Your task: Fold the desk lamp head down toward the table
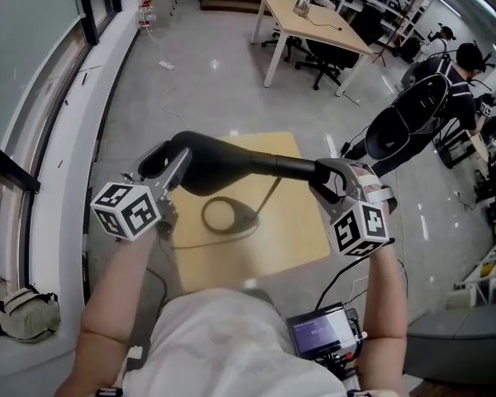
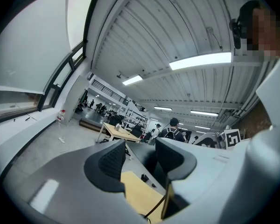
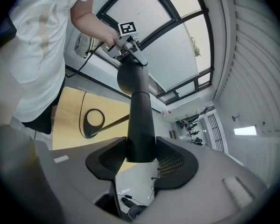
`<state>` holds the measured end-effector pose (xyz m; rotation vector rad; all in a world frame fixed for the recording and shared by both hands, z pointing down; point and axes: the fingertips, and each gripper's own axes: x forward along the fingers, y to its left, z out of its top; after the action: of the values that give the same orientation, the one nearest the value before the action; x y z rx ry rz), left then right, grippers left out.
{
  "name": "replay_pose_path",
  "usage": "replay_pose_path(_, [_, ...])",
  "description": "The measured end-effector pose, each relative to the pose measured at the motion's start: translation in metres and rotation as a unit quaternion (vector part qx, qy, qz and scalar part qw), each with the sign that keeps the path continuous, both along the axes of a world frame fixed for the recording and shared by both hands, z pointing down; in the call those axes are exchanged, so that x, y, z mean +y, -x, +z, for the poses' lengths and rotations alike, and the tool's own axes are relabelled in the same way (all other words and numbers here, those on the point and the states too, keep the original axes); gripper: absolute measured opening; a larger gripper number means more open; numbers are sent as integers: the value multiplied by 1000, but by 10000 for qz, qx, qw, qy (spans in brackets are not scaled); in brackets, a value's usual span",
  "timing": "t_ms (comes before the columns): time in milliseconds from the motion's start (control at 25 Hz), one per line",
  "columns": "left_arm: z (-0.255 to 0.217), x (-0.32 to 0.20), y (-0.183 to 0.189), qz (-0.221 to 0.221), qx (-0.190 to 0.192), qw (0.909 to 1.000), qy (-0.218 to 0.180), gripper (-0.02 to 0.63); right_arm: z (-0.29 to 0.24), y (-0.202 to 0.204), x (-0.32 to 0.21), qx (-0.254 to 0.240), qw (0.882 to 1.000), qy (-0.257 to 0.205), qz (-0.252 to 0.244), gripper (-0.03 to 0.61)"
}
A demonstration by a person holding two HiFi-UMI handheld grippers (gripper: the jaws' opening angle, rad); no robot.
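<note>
The long black matte desk lamp head lies almost level above a small light wooden square table, stretched between the two grippers and well clear of the tabletop. Under it, the lamp's ring-shaped black base rests flat on the wood, and a thin dark stem slants up from the base toward the underside of the head. The left gripper is at the broader, rounded end of the head, on the left of the head view. In the left gripper view its fingers stand a narrow way apart with a dark shape filling most of the gap. That shape seems to be the lamp head caught between the pads, though the angle makes the contact on one side hard to confirm. The right gripper is at the slimmer end, and its two ribbed black pads press on either side of the round black bar, which runs straight away from that camera toward the left gripper's marker cube. The person's bare forearms reach forward from a white shirt. The table stands on a pale grey floor beside a long window wall.
</note>
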<state>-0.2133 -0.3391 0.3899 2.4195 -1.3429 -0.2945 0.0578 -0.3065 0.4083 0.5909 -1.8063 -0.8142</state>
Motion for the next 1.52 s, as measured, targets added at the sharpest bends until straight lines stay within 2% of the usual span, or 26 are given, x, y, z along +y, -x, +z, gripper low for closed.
replay_pose_path(400, [33,-2,0,132,340,9986,391,204,-11,4,-2,510,9984,-218,-110,210])
replay_pose_path(920, [78,0,-10,266,1051,9925,563,207,-22,8,-1,1335,9894,-406,-402,215])
replay_pose_path(1160, [100,-2,-17,436,1031,9916,642,212,-28,15,-2,1722,9820,-488,-606,218])
replay_pose_path(1520, [129,-2,-35,736,1240,9855,890,213,-33,20,-3,2270,9687,-574,-829,222])
